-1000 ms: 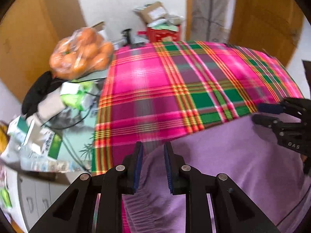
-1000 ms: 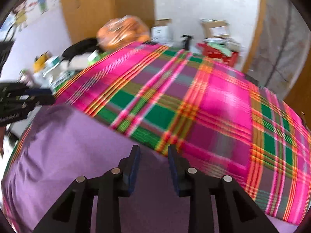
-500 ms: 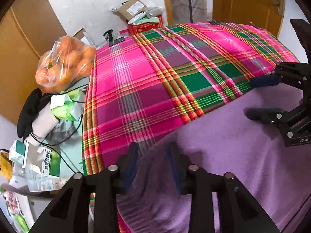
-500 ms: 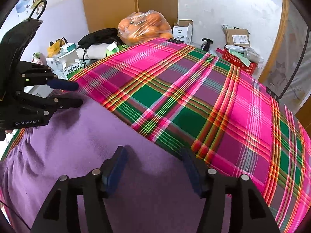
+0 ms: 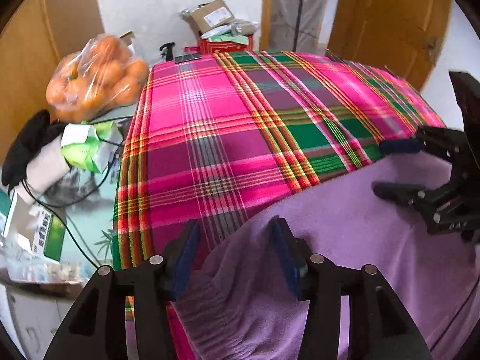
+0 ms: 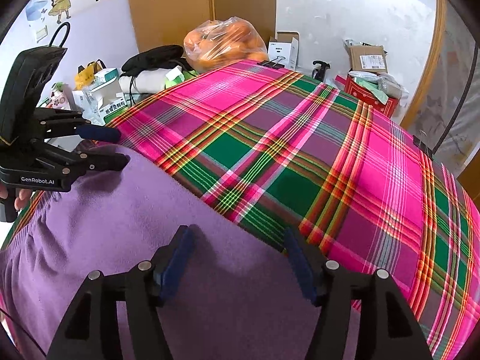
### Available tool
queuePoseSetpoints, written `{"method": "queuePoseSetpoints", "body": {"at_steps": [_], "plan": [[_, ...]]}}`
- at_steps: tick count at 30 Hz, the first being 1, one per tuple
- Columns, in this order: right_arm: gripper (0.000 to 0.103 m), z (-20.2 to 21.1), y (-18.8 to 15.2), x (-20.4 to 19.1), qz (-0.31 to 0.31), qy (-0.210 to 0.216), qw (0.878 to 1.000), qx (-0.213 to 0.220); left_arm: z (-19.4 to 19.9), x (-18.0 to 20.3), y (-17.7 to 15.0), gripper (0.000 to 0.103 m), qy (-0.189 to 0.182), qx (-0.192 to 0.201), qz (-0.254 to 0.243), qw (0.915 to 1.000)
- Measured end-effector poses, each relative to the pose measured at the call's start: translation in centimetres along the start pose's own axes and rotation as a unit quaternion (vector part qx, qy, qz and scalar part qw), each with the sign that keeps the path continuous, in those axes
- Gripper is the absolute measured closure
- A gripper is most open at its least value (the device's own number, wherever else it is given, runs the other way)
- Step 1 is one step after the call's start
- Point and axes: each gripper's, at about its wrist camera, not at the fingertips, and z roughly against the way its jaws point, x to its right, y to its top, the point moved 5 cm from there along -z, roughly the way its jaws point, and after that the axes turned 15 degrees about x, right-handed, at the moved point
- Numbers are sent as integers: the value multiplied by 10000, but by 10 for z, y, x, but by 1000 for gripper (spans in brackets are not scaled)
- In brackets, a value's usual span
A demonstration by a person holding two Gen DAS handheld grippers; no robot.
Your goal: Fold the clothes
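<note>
A purple fleece garment [image 5: 345, 240] [image 6: 126, 228] lies flat on the near part of the table, its far edge forming a straight fold line across the plaid cloth [image 5: 240, 126] [image 6: 300, 156]. My left gripper [image 5: 235, 246] stands open above the garment's left corner, where the ribbed hem bunches. My right gripper [image 6: 237, 255] is open over the garment's far edge, nothing between its fingers. Each gripper shows in the other's view: the right gripper [image 5: 396, 168] at the right side, the left gripper [image 6: 105, 147] at the left side, both with jaws apart.
A bag of oranges [image 5: 96, 78] [image 6: 225, 45], a black item, white cloths, cables and small cartons [image 5: 90, 147] crowd the side surface left of the table. Cardboard boxes and a red box [image 6: 369, 96] sit past the far end. Binder clips [image 6: 274, 61] hold the cloth.
Both grippers have opened wide and let go of the purple garment, which now rests flat on the cloth. Both cameras have shifted slightly above it.
</note>
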Motion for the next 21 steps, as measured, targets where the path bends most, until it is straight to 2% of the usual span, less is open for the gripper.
{"method": "queuePoseSetpoints", "body": {"at_steps": [1, 3, 6, 8, 12, 13, 21], "plan": [[43, 1, 0, -1, 18, 20, 10000, -9, 1, 3, 0, 54, -39, 2, -78, 10000], [49, 2, -1, -2, 55, 63, 10000, -21, 3, 11, -1, 76, -122, 7, -235, 9996], [66, 6, -2, -6, 107, 149, 9998, 1, 5, 24, -2, 93, -121, 68, -557, 9984], [72, 7, -3, -8, 97, 184, 9998, 4, 5, 29, -3, 95, -36, 100, -723, 9973], [84, 10, -3, -10, 41, 210, 9998, 12, 8, 25, -3, 97, 18, 131, -598, 9981], [94, 11, -4, -10, 12, 204, 9998, 17, 9, 25, -3, 97, 34, 150, -558, 9983], [97, 31, -3, -24, 349, -83, 9992, 197, 26, 29, 0, 97, 159, 361, -509, 9979]]}}
